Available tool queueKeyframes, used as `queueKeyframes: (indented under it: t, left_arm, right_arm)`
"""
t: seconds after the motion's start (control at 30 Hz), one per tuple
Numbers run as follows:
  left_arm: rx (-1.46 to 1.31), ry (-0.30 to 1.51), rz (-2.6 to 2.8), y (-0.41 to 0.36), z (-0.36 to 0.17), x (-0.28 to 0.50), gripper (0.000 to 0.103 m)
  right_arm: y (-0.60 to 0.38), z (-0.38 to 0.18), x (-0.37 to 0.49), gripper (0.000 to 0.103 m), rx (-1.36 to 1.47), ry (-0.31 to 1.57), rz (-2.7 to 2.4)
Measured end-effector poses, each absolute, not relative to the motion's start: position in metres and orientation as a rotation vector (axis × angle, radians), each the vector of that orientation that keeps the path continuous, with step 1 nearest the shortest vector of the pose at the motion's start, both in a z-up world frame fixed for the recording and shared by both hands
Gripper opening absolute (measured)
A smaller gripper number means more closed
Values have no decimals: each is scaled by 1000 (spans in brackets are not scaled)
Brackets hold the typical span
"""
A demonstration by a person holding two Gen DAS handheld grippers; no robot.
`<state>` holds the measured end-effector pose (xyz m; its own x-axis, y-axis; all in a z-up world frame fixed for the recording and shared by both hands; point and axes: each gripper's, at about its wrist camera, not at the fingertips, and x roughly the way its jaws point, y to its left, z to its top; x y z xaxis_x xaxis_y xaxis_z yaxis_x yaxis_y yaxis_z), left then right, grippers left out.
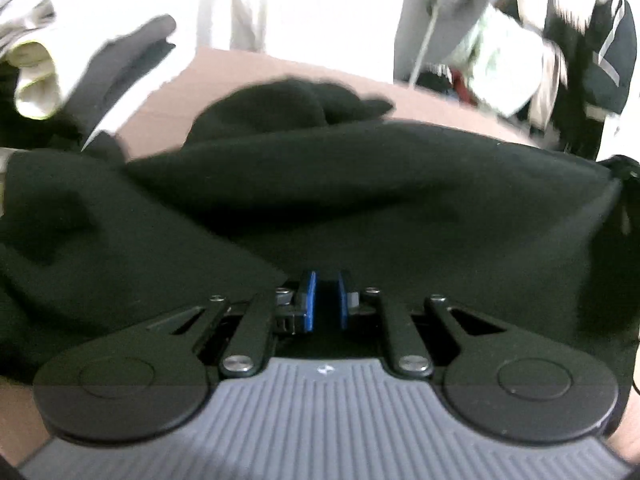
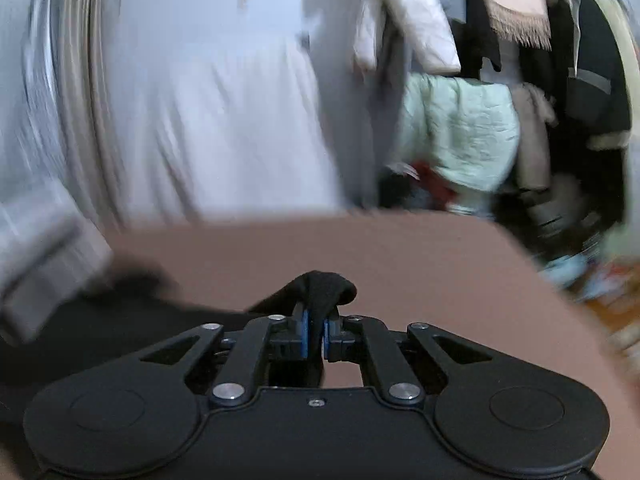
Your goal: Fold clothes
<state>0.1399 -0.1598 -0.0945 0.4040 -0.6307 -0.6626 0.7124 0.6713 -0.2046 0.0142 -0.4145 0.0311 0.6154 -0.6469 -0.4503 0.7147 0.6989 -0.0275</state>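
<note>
Pinching black garment [image 2: 320, 288] | right hand-held gripper [image 2: 315, 336] | brown table [image 2: 420, 256] beneath

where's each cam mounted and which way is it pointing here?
Left wrist: sits on the left gripper, looks forward along its blue pads, low over a rumpled black garment on a brown table; only the gripper's own linkage shows, jaws nearly shut with dark cloth in the gap.
Right wrist: sits on the right gripper, looks across the table toward white fabric and a mint quilted item; jaws pinch a black fold.
Shared: black garment, brown table, the mint item and cluttered clothes beyond.
</note>
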Motion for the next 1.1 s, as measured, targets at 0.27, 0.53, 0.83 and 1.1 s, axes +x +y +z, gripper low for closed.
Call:
queueKeyframes:
  t: [0.27,0.53,0.83,1.1]
  left_arm:
    - [139,812,-807,-155,-91,145,50]
    - [66,766,-639,-124,-77,178,50]
    - [75,776,-565,-118,-91,183,53]
    - [132,577,-440,-102,-72,157,81]
  right_arm:
    - [-441,-32,-28,52,540,560,-709]
    - [-373,-66,-68,54,882,671,-139]
    - [-321,-82,-37,63,757,638,-38]
    - [-310,-18,-61,13,495,482,-102]
